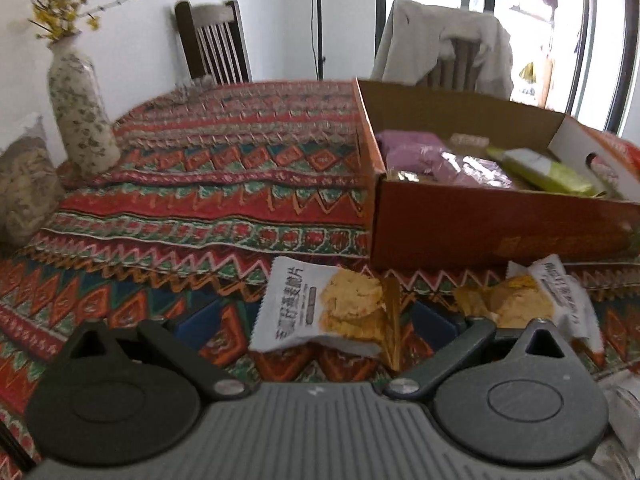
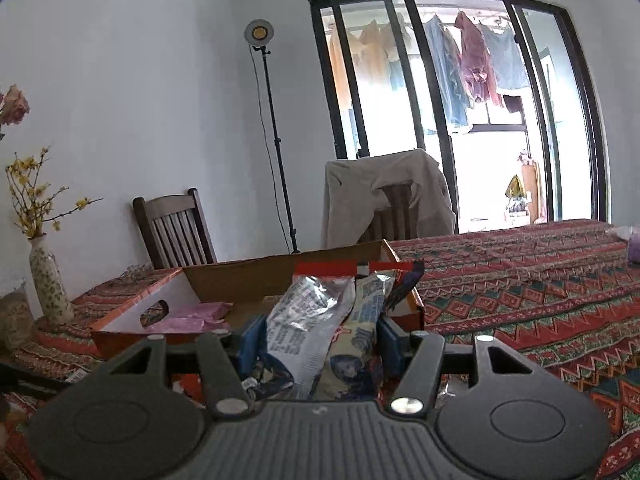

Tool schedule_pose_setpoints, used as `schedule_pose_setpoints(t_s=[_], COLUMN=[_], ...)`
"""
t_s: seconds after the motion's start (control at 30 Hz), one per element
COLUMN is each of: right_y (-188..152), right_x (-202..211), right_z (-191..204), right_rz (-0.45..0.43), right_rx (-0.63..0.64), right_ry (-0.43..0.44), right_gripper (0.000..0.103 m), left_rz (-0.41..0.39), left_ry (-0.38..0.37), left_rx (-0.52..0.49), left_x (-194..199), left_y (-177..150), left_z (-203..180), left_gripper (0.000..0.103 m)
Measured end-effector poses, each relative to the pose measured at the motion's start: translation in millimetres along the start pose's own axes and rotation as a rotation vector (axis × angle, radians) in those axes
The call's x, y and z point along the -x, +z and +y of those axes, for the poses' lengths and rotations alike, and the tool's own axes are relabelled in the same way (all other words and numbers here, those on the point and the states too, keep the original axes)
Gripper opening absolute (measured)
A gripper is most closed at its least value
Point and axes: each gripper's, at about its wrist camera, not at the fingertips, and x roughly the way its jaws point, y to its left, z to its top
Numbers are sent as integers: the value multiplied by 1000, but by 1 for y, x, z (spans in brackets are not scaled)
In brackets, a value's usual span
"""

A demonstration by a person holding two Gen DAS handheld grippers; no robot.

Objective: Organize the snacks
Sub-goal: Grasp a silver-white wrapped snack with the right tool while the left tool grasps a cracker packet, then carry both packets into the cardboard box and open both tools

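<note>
I kept the cardboard box (image 2: 240, 280) as my landmark: my right gripper (image 2: 316, 344) pinched a bundle of snack packets (image 2: 320, 320) just before its near wall, ready to drop in. My left gripper (image 1: 320, 336), jaws spread and empty, hovered over the oat-crisp packet (image 1: 320, 308) lying in front of the box.

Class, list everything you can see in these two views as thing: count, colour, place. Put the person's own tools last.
Cardboard box: one, orange-brown, on the table, open.
Snacks in box: several, purple and green, inside.
Cracker packets: two, white and yellow, on the cloth before the box.
Tablecloth: one, red patterned, covering the table.
Vase: one, floral white, far left, holding yellow sprigs.
Chairs: two, dark wood, behind the table; one draped with a beige garment.
Lamp stand: one, black, by the wall.
Left tongs: open, empty.
Right tongs: closed on a bundle of snack packets.
</note>
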Motion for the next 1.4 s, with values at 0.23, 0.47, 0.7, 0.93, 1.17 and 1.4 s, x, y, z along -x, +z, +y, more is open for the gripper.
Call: schedule_pose_setpoints(t_s=[0.23, 0.47, 0.7, 0.93, 1.17, 1.4], right_y=[-2, -2, -3, -4, -1, 19], right_x=[2, 3, 5, 6, 9, 17], right_z=[0, 0, -2, -2, 3, 13], right_rz=[-6, -10, -16, -23, -38, -60], right_rx=[-5, -13, -23, -21, 5, 55], right_ry=[2, 2, 2, 5, 15, 24], right_gripper=[58, 58, 58, 58, 58, 58], left_rz=[23, -27, -105, -199, -279, -332], left_ry=[-1, -41, -60, -67, -116, -174], left_rx=[40, 21, -2, -30, -19, -5], left_x=[-17, -2, 22, 51, 82, 90], left_y=[4, -2, -15, -23, -14, 5], left_z=[0, -1, 0, -5, -10, -25], left_gripper=[103, 66, 46, 45, 45, 45])
